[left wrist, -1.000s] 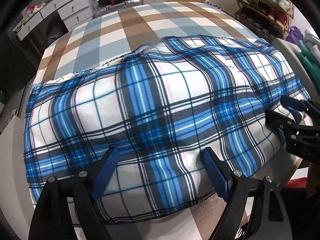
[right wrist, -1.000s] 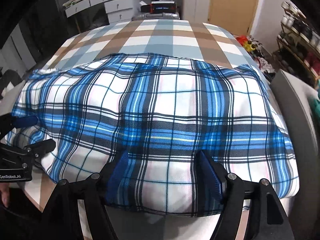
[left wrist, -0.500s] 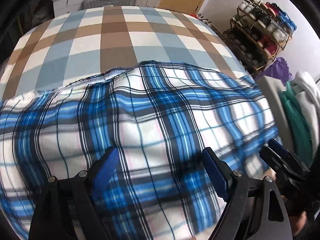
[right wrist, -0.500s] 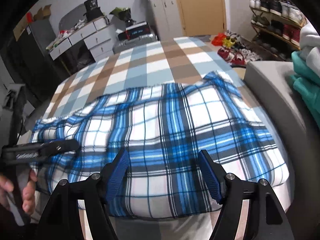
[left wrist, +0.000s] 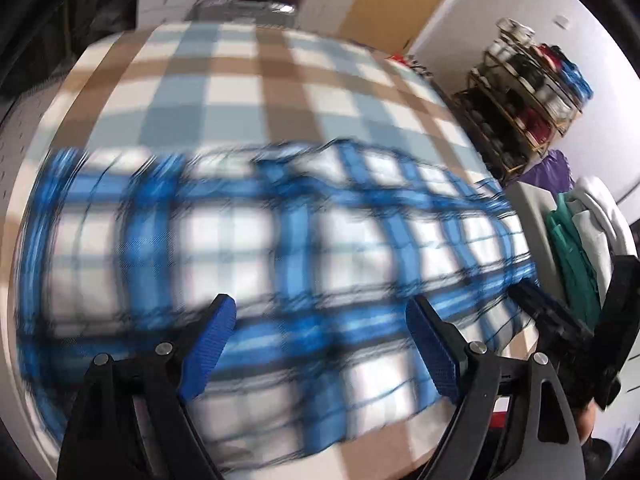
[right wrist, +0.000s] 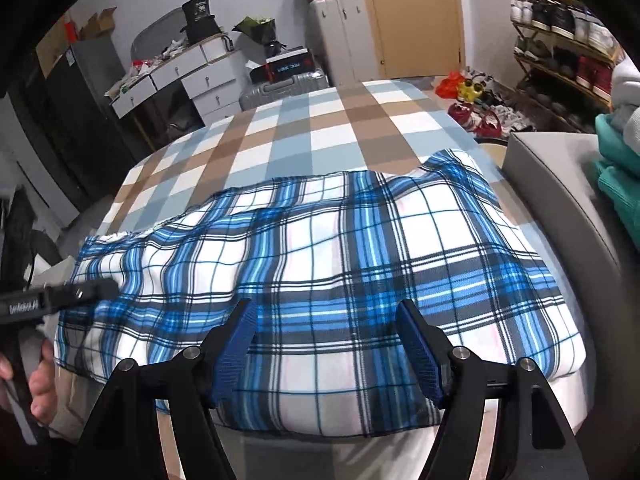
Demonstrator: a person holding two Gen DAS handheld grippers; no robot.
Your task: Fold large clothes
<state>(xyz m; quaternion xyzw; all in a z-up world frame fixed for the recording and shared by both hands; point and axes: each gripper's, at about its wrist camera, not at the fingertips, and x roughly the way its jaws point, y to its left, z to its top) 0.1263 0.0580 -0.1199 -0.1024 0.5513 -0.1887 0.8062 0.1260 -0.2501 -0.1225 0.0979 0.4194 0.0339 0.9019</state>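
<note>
A blue, white and black plaid cloth (right wrist: 320,272) lies spread across the near end of a bed with a brown, blue and white checked cover (right wrist: 304,136). The left wrist view is motion-blurred, and the plaid cloth (left wrist: 280,248) fills its middle. My left gripper (left wrist: 320,340) hovers over the cloth's near part, open, with nothing between its blue pads. My right gripper (right wrist: 328,340) also stands open above the near edge. The left gripper (right wrist: 60,300) shows at the left of the right wrist view, and the right gripper (left wrist: 560,320) at the right of the left wrist view.
A grey padded seat (right wrist: 560,200) with folded teal and white clothes (right wrist: 616,160) stands right of the bed. A shoe rack (right wrist: 560,40), loose shoes on the floor, a suitcase (right wrist: 280,88), white drawers (right wrist: 180,76) and a door lie beyond. A hand (right wrist: 36,380) holds the left gripper.
Both views have pulled back and tilted up, showing more of the room. The left view has swung and blurred. The cloth lies as before, and both grippers stay open.
</note>
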